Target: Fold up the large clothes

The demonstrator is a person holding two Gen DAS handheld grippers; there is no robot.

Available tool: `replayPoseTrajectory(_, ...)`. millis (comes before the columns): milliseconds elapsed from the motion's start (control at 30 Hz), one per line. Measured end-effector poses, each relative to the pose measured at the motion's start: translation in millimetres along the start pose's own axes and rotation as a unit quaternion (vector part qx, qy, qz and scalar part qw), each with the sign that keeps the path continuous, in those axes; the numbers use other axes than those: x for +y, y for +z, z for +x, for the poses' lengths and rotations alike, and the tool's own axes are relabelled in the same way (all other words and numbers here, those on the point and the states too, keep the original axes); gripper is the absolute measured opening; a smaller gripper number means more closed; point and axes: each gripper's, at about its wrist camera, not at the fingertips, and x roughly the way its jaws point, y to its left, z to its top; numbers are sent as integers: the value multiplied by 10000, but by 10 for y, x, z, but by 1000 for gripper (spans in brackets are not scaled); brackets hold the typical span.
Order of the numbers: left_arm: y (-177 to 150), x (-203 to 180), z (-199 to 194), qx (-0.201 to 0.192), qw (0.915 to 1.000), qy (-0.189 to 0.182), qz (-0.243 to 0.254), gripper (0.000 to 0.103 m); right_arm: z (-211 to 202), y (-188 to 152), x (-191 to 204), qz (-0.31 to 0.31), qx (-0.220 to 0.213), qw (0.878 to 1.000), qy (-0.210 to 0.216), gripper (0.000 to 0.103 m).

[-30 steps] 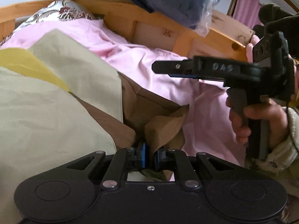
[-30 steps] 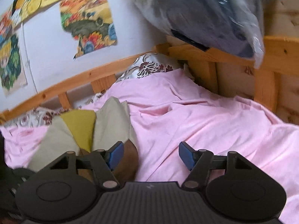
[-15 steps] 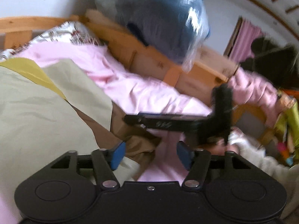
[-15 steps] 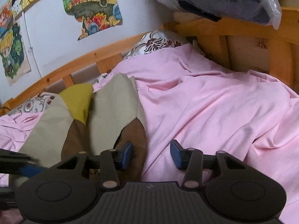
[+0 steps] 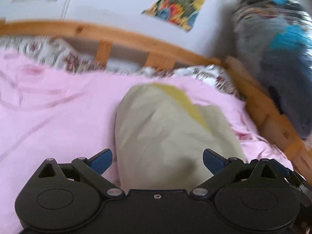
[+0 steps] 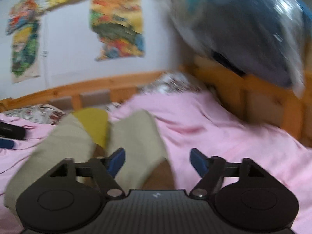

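A folded garment (image 5: 165,132), beige with a yellow stripe, lies on the pink sheet (image 5: 48,117). In the right wrist view the garment (image 6: 134,132) also shows a yellow panel and a brown underside. My left gripper (image 5: 157,160) hovers over its near end, jaws opening wide, pads clear of the cloth. My right gripper (image 6: 158,160) hangs over the garment's right edge and the sheet (image 6: 224,136), jaws also opening, nothing pressed between them. A black finger with a blue pad at the far left of the right wrist view belongs to the left gripper (image 6: 7,136). Both views are motion-blurred.
A wooden bed rail (image 5: 120,37) runs along the back and down the right side. A clear plastic bag of dark blue bedding (image 6: 243,29) rests on the rail's corner. Floral fabric (image 5: 64,58) lies along the back edge. Posters (image 6: 117,23) hang on the wall.
My left gripper let go of the brown cloth corner, opened wide, rose and swung toward the wall. The right gripper narrowed, then widened, and shifted sideways.
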Motion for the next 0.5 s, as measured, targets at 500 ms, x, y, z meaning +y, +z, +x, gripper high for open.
replayPoseTrajectory(500, -527, 133, 490, 424, 9987, -284, 67, 102, 307, -507, 351, -740, 972, 9924, -110, 90)
